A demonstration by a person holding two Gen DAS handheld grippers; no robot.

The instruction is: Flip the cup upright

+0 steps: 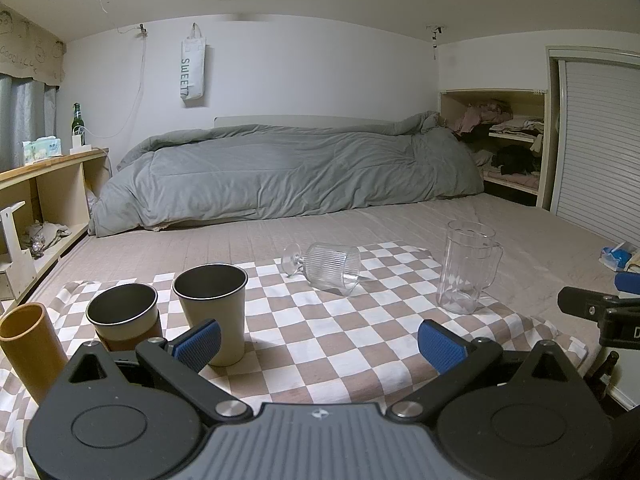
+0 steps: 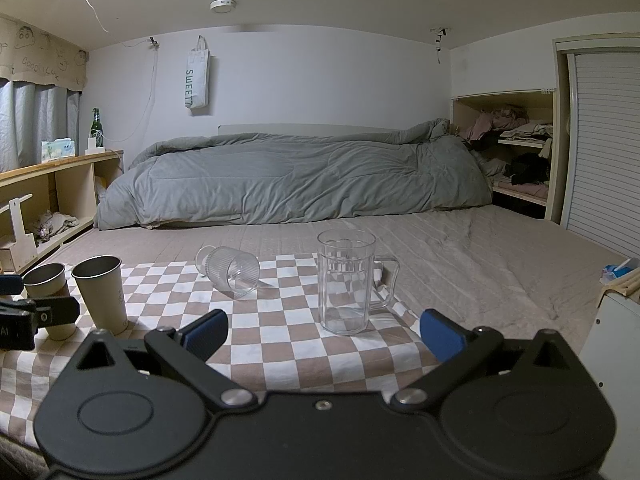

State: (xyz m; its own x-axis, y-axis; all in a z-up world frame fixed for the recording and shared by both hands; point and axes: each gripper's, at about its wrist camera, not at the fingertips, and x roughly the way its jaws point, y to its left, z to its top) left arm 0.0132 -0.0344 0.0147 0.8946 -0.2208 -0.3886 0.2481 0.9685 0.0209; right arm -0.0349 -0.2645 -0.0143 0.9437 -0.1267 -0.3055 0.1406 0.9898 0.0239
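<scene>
Plainly, both pairs of blue-padded fingers stand wide apart with nothing between them. The left gripper (image 1: 319, 342) hovers low over the checked cloth (image 1: 320, 344), its left pad (image 1: 199, 345) overlapping the base of the nearer steel cup (image 1: 212, 308). The right gripper (image 2: 324, 334) faces the clear jug (image 2: 347, 280), which stands upright near the cloth's right edge.

The glass (image 1: 325, 267) lies on its side on the cloth between cups and jug, apart from both. Its mouth points toward the cameras and its stem and foot (image 1: 291, 261) point toward the duvet (image 1: 288, 172); in the right view the foot is mostly hidden behind the bowl.

A second steel cup (image 1: 122, 314) and a tan tube (image 1: 28, 344) stand left, the tube cut off by the gripper body. Each gripper shows only partly at the other view's edge.
</scene>
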